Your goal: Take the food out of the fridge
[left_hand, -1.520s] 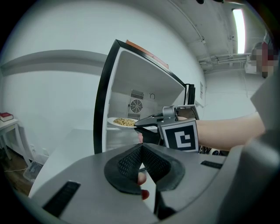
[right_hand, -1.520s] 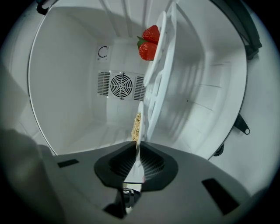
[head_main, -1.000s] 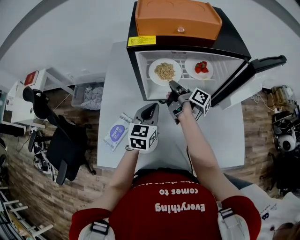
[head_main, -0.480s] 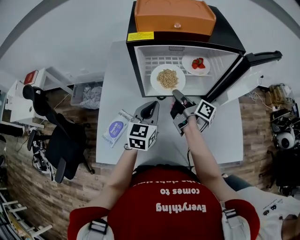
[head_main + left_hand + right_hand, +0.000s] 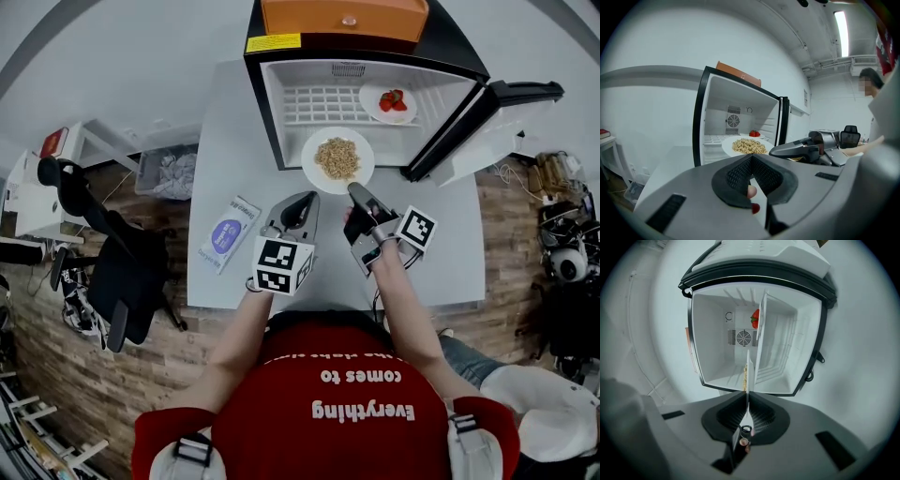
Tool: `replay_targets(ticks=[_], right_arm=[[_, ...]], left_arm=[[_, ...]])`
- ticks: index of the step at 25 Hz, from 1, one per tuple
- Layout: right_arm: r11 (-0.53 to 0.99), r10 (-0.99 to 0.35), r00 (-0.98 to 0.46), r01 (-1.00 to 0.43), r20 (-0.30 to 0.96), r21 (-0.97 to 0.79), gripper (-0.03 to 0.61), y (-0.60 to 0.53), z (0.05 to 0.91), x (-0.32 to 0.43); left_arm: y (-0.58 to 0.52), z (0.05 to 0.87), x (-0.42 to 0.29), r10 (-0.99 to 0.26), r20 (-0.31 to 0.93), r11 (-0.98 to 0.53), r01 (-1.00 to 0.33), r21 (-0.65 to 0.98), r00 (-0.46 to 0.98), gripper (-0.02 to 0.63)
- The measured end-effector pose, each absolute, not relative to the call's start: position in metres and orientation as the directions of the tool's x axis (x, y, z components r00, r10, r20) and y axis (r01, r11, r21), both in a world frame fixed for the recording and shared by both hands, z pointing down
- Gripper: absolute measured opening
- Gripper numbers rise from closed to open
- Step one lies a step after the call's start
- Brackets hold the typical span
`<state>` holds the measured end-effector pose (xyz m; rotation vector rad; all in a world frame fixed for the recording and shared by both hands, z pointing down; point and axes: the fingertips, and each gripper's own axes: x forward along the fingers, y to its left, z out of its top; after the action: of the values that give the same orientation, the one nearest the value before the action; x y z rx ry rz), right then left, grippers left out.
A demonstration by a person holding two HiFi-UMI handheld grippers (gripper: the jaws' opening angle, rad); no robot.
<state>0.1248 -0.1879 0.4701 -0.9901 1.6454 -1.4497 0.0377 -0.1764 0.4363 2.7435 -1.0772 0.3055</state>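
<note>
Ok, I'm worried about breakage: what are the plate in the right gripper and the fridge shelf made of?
The plate in the right gripper looks like white ceramic, maybe melamine: smooth, even white, thin rim. The fridge shelf looks like white-coated wire: an open grid of thin bars.

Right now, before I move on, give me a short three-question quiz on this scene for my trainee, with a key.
1. True or false: the right tool is clamped on the rim of the round white plate of beige pasta-like food.
2. Which of these sits inside the open black mini fridge? A) the small white plate of red strawberries B) a green glass bottle C) a blue milk carton
3. Fill in: the left tool is shut and holds ____.

Key: 1 true; 2 A; 3 nothing.
</note>
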Motion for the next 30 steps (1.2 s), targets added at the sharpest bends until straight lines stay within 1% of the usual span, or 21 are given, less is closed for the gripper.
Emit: replay_targets(ticks=[8,11,22,30], right_arm=[[0.077,-0.888,-0.458,-0.048,-0.047,-0.996,0.025,-0.155,0.487,0.124],[0.061,-0.886,-0.463,-0.057,-0.028,-0.996,0.025,-0.142,0.496,0.125],[-0.089,-0.884,-0.454,-0.07,0.111,-0.994,0.025,-0.105,0.56,0.127],[-0.265,-0.851,-0.45,-0.073,0.269,-0.961,0.025,-0.07,0.625,0.12]], left_arm=[[-0.156,0.451,0.044,-0.613,0.286,-0.749,-0.657,0.085,0.736,-0.002],[-0.145,0.459,0.046,-0.591,0.303,-0.76,-0.642,0.101,0.747,-0.002],[-0.126,0.497,0.049,-0.541,0.38,-0.769,-0.624,0.139,0.75,-0.002],[-0.103,0.532,0.04,-0.499,0.449,-0.752,-0.628,0.202,0.741,-0.002]])
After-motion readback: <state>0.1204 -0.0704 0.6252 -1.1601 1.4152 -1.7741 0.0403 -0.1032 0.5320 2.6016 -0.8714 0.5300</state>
